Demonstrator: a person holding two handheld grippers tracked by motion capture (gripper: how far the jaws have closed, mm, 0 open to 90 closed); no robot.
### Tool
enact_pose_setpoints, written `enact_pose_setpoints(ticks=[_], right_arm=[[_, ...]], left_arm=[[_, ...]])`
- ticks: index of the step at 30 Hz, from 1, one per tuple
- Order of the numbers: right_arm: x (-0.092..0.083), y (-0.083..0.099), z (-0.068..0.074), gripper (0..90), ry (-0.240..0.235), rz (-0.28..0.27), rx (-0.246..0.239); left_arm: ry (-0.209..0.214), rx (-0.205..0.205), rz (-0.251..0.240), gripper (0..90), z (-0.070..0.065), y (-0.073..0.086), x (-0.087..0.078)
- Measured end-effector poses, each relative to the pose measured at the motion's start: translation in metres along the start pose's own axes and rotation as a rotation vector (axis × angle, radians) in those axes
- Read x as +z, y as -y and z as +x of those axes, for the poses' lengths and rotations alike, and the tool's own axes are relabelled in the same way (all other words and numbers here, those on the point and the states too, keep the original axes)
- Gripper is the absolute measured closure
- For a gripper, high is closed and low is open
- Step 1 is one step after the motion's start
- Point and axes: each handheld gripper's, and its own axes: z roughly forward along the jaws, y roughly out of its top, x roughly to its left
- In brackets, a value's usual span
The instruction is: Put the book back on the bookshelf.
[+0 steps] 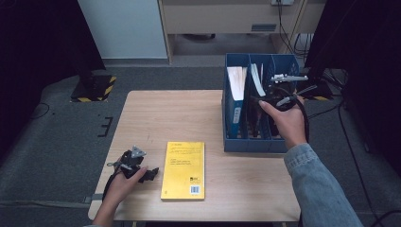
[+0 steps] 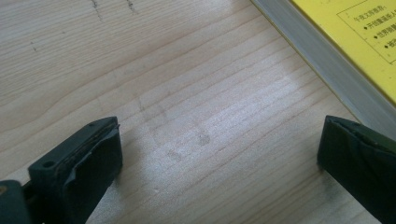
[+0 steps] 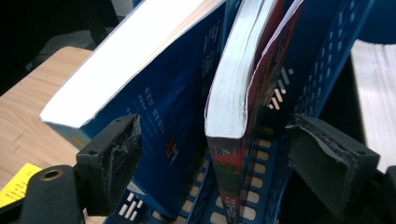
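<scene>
So the right gripper is up at the blue file rack on the far right of the table, and its jaws are spread wide. Nothing is pinched. In the right gripper view the red-covered book stands between the two black pads with a gap on each side, so the pads aren't pressing on it. That book sits upright-ish in the rack's middle slot, leaning a bit, pages facing the camera. Just left of it, in the left slot, there's a thicker blue book tilted the same way, its white page block showing. The slot to the right of the red one has some white and grey stuff sticking out the top, can't really tell what.

The left gripper is down at the near left corner, resting low on the wood, jaws also wide apart with only bare tabletop between them in the left gripper view. Its right pad sits just beside the edge of the yellow book, which lies flat on the table near the front edge, well apart from the rack.
</scene>
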Motion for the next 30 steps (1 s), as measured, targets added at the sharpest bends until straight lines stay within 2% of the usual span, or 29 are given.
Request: enact_pose_setpoints(ticks=[8, 16, 21, 25, 29, 30], right_arm=[[-0.011, 0.01, 0.004, 14.8, -0.025, -0.026, 0.004], [-0.021, 0.027, 0.014, 14.5, -0.056, -0.033, -0.02], [-0.02, 0.042, 0.021, 14.5, -0.079, -0.023, -0.019], [-0.016, 0.054, 0.026, 15.2, -0.096, -0.03, -0.037], [-0.015, 0.062, 0.03, 14.9, -0.117, -0.008, -0.069], [-0.018, 0.064, 0.032, 15.4, -0.144, 0.004, -0.056]], left_arm=[[0.0, -0.001, -0.001, 0.0, 0.0, 0.0, 0.0], [0.001, -0.001, -0.004, 0.0, -0.002, 0.0, 0.0], [0.003, 0.003, -0.008, 0.0, -0.002, 0.0, 0.001], [0.019, 0.022, -0.016, 0.0, -0.003, -0.002, 0.003], [0.012, 0.025, -0.015, 0.0, -0.004, 0.0, 0.002], [0.01, 0.019, -0.017, 0.0, -0.005, 0.0, 0.002]])
